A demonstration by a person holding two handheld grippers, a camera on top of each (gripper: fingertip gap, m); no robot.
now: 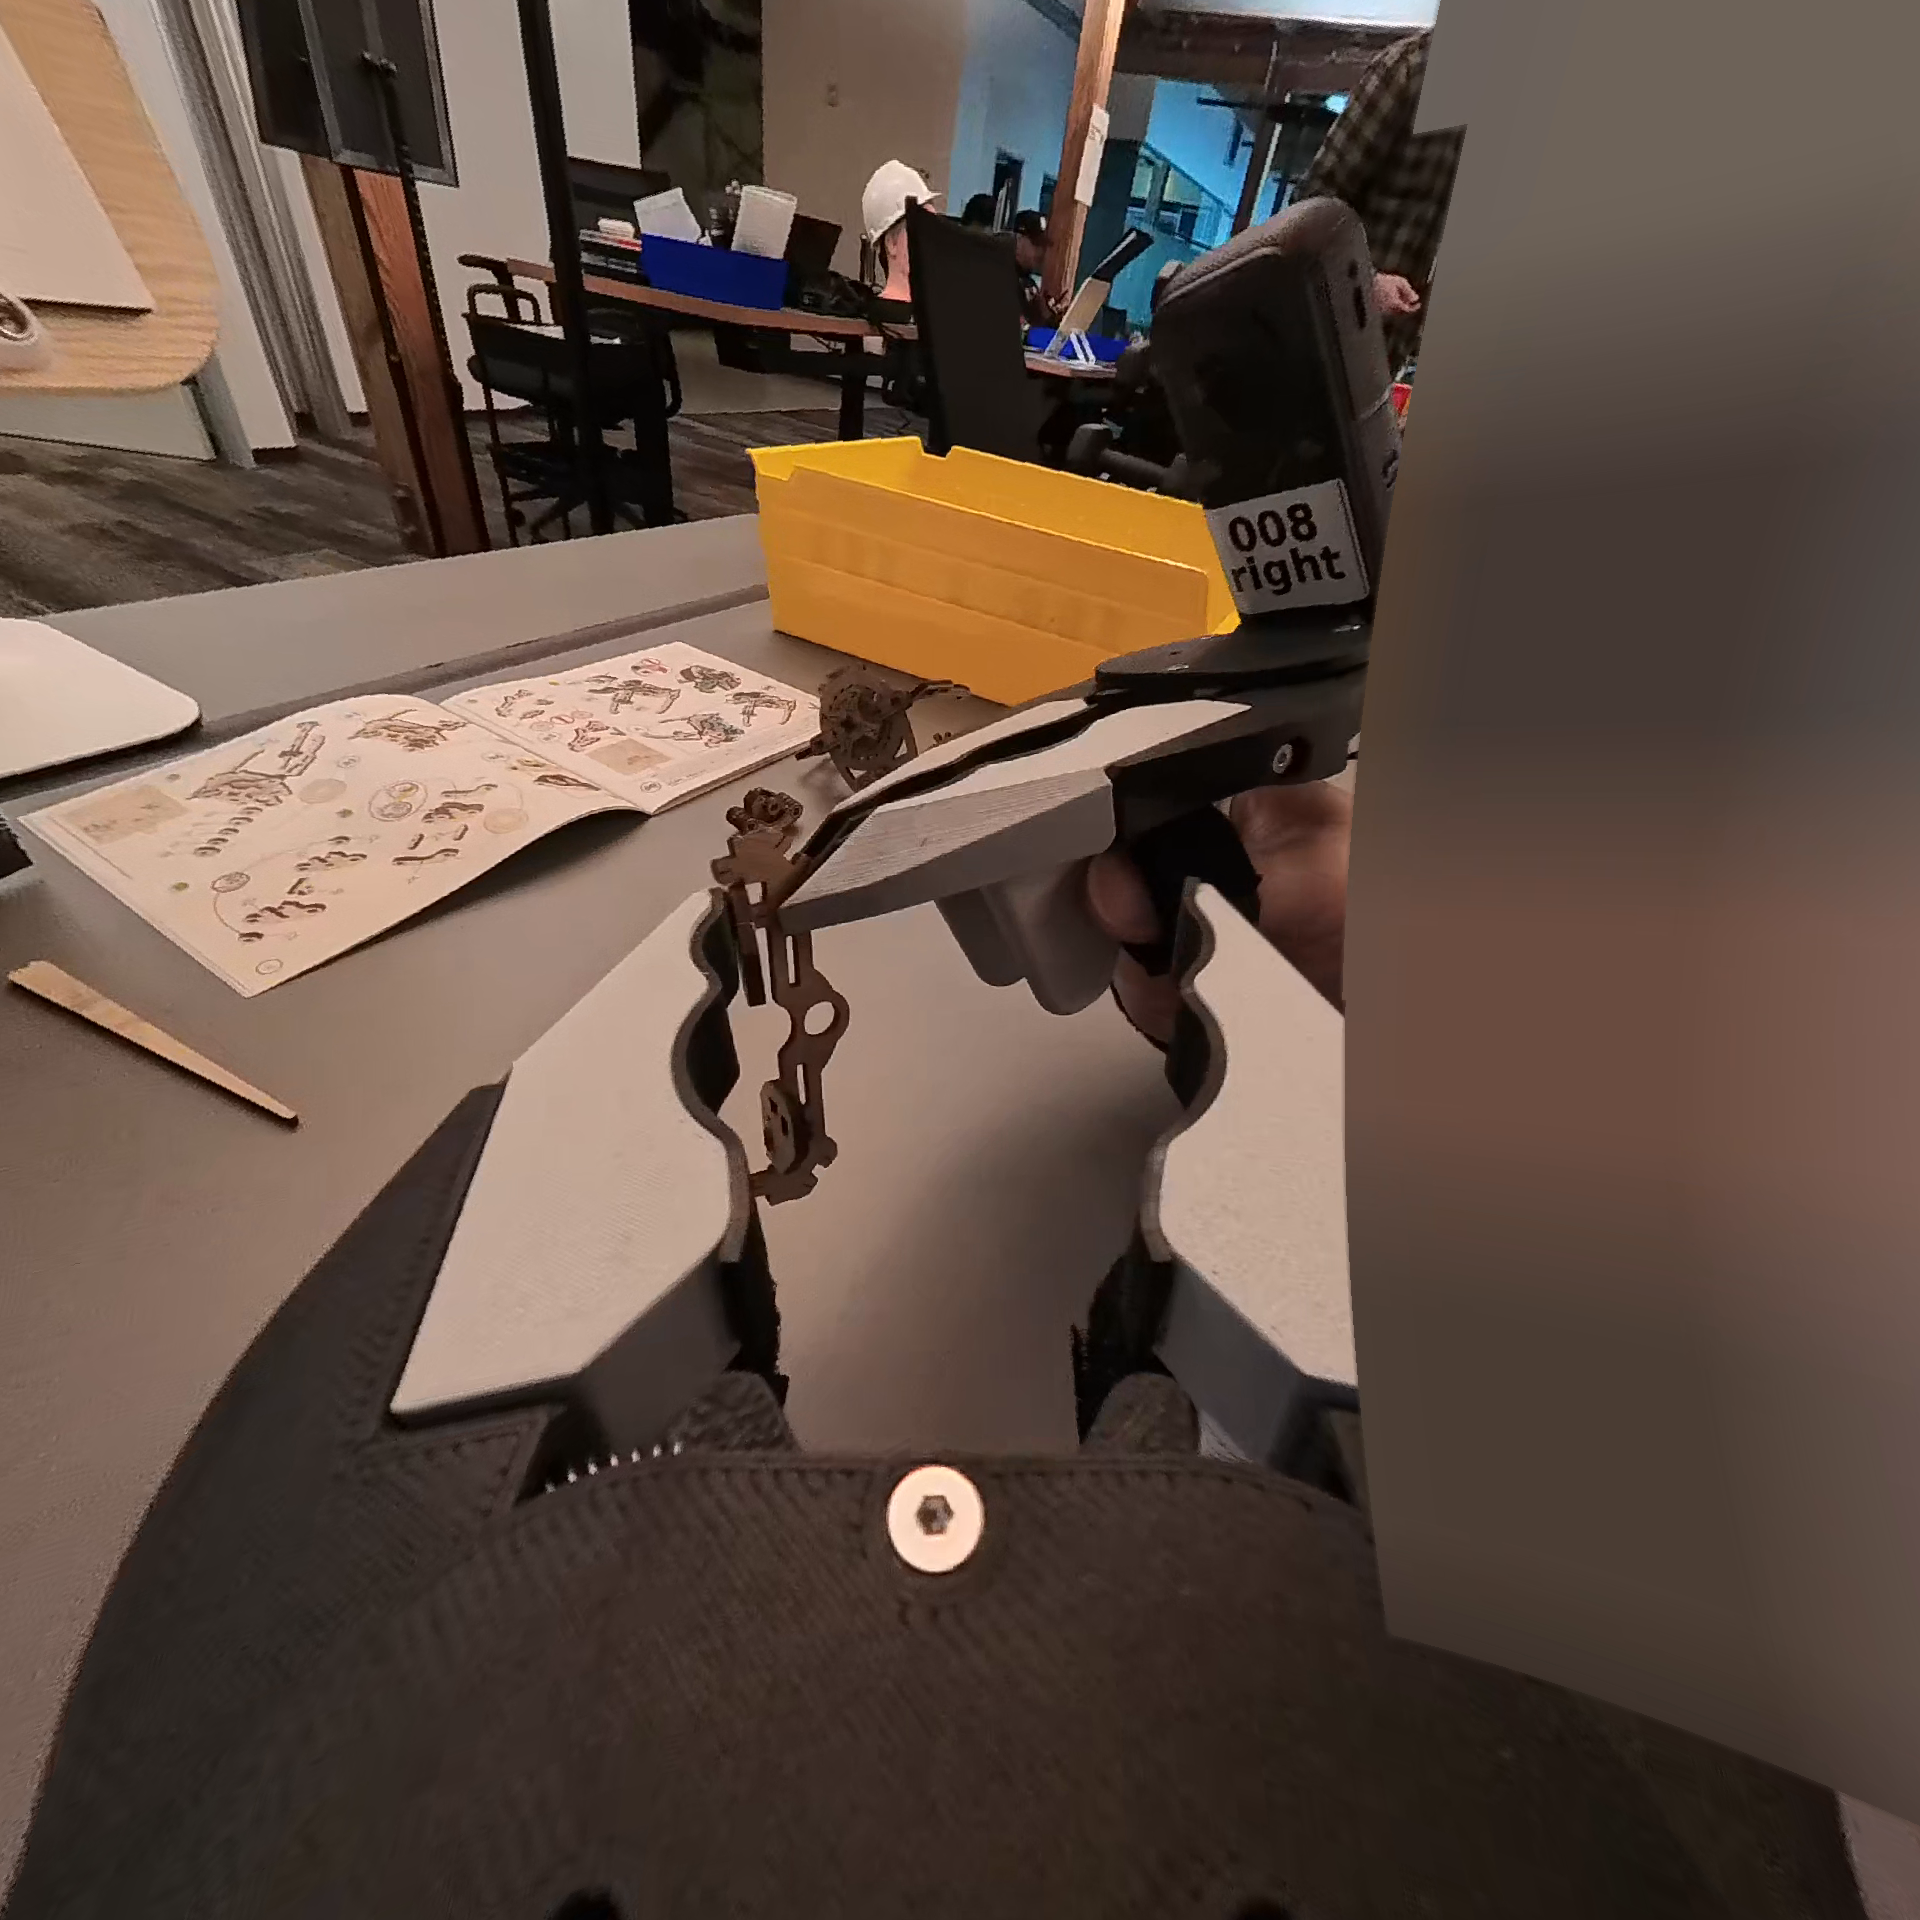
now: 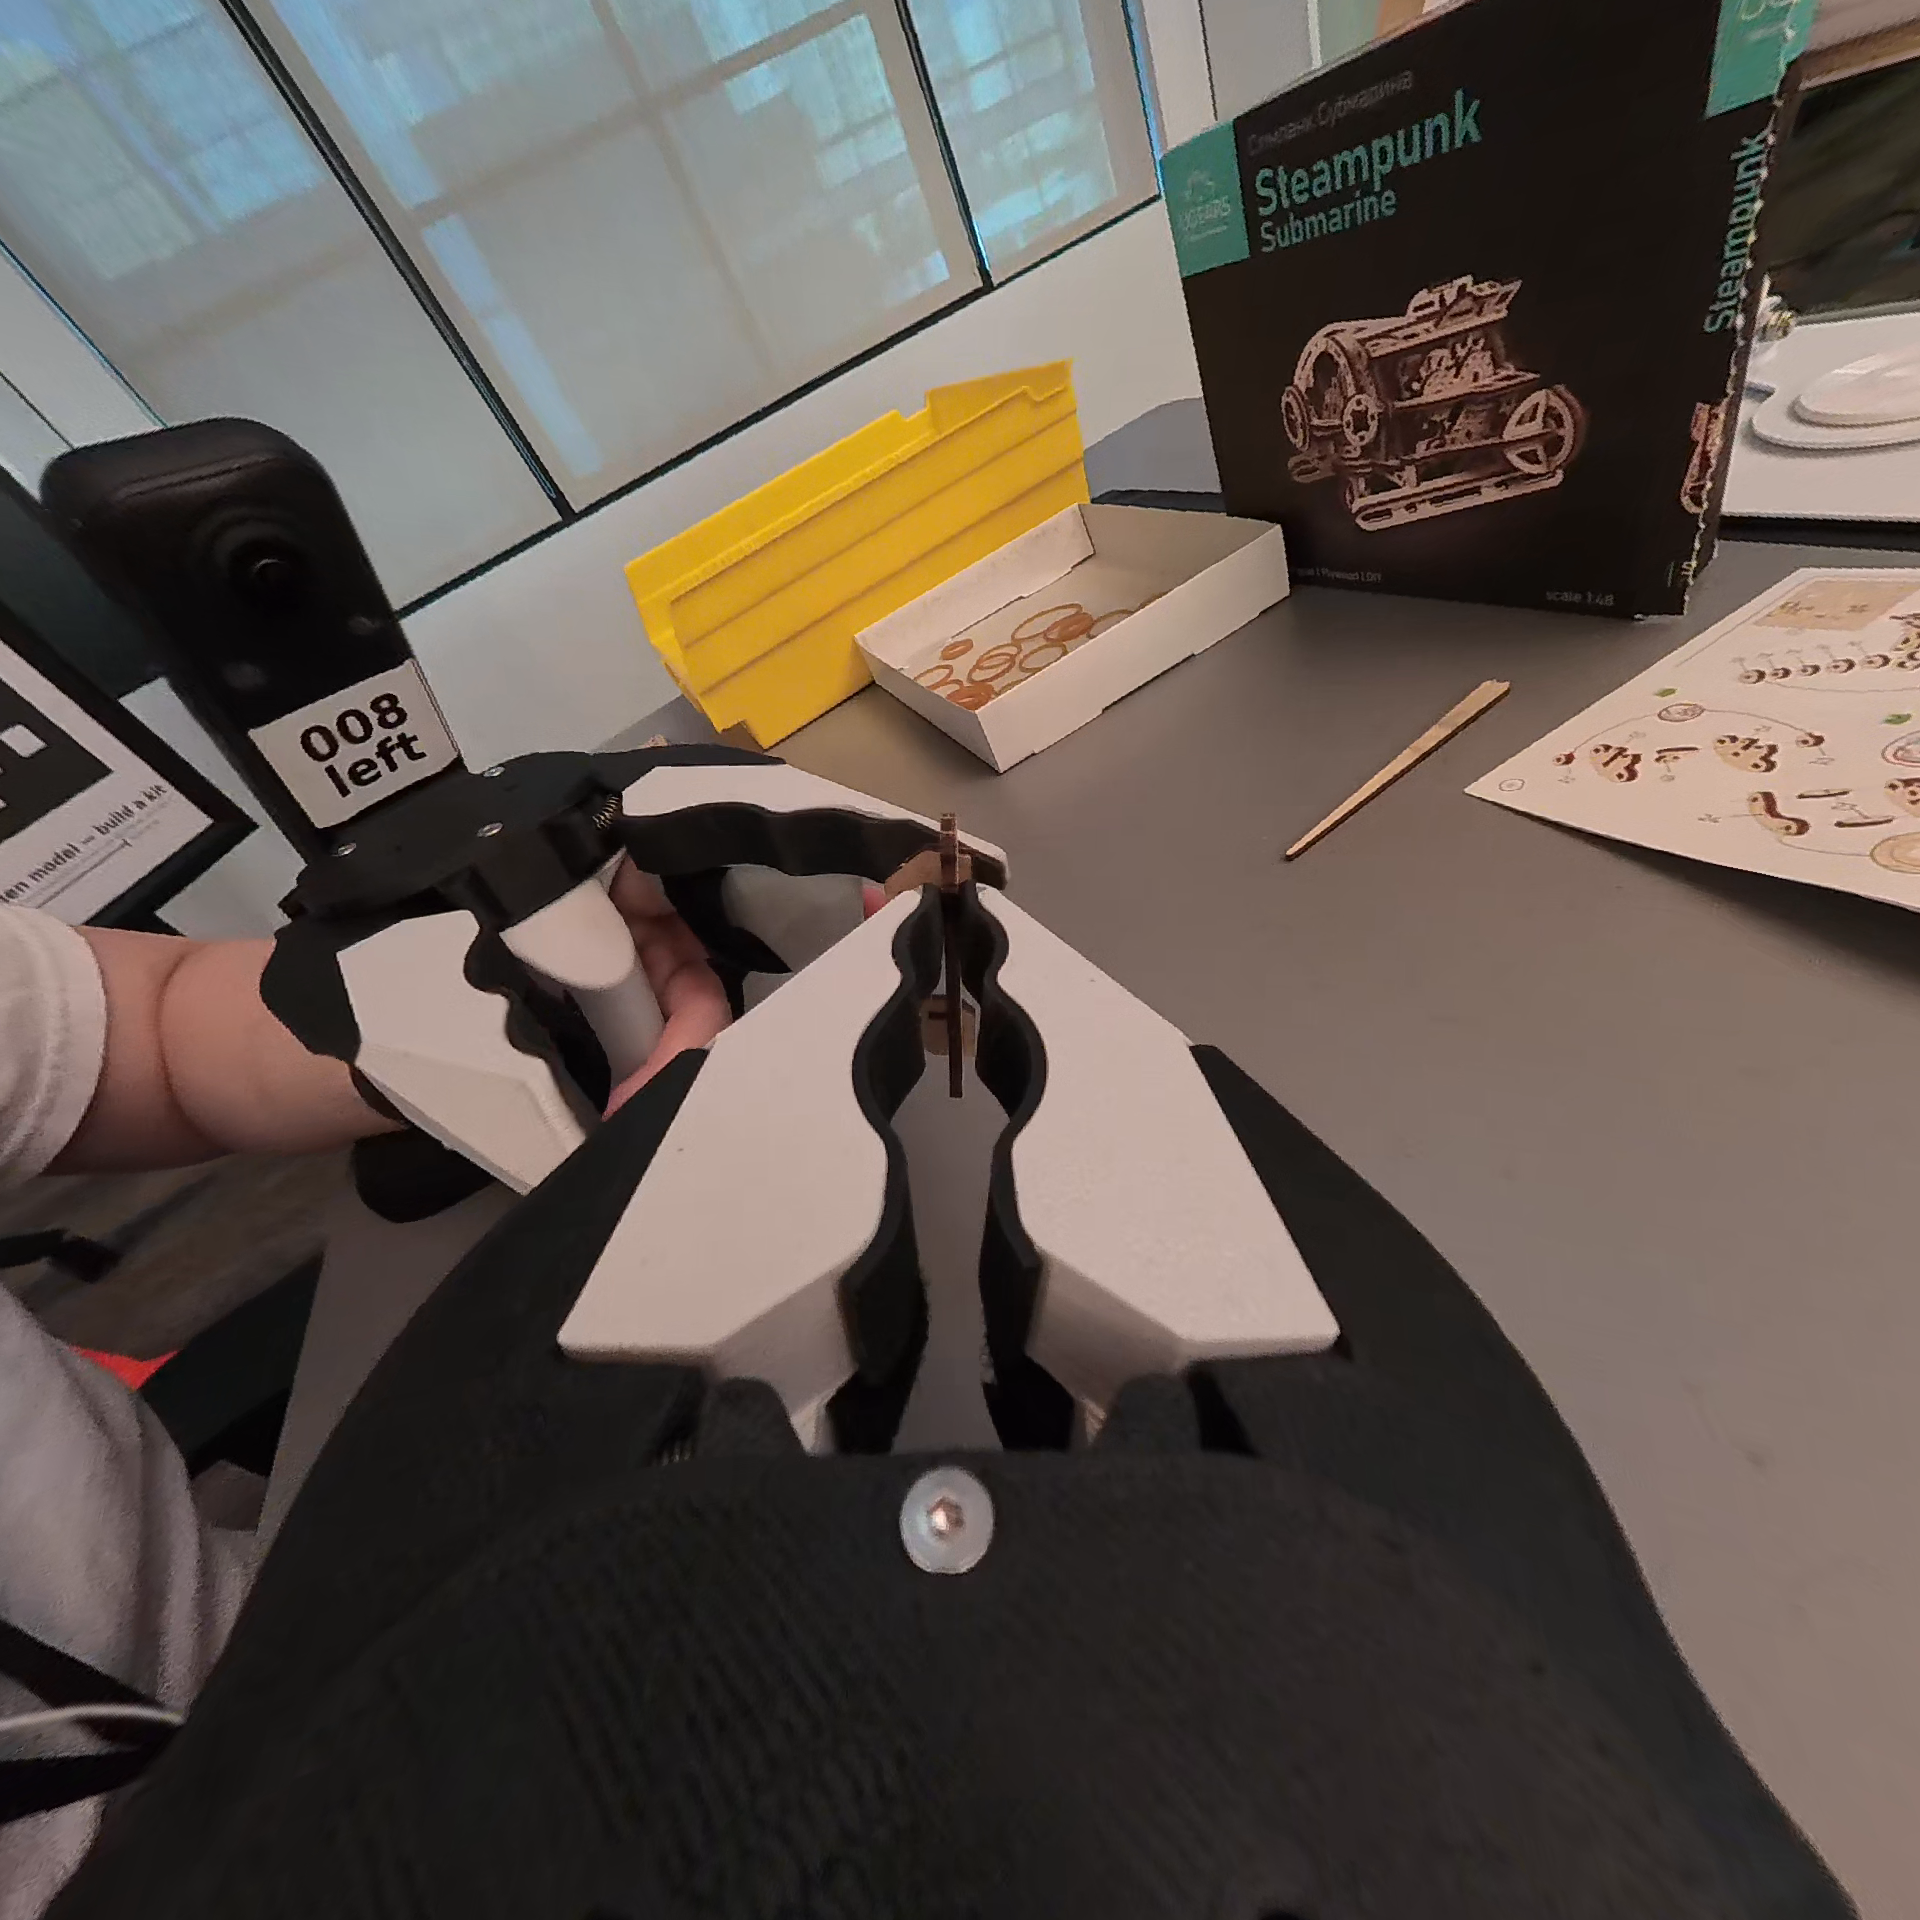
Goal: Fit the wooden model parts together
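My right gripper (image 2: pixel 948 904) is shut on a thin flat wooden part (image 2: pixel 953 997), seen edge-on between its tips. In the left wrist view it reaches in from the right (image 1: pixel 805 862), and the dark cut-out part (image 1: pixel 795 1039) hangs down from its tips. My left gripper (image 1: pixel 956 914) is wide open around that part. The part lies close against the inner pad of its left finger (image 1: pixel 623 1143); I cannot tell if they touch. The left gripper (image 2: pixel 790 904) also shows in the right wrist view, held by a hand. A small wooden gear assembly (image 1: pixel 868 727) and a small wooden piece (image 1: pixel 764 810) lie on the grey table (image 1: pixel 312 1195).
An open instruction booklet (image 1: pixel 416 800) (image 2: pixel 1745 748) lies on the table, with a wooden stick (image 1: pixel 145 1039) (image 2: pixel 1392 769) near it. A yellow bin (image 1: pixel 977 571) (image 2: pixel 862 551), a white tray of wooden rings (image 2: pixel 1081 634) and the black kit box (image 2: pixel 1475 312) stand at the back.
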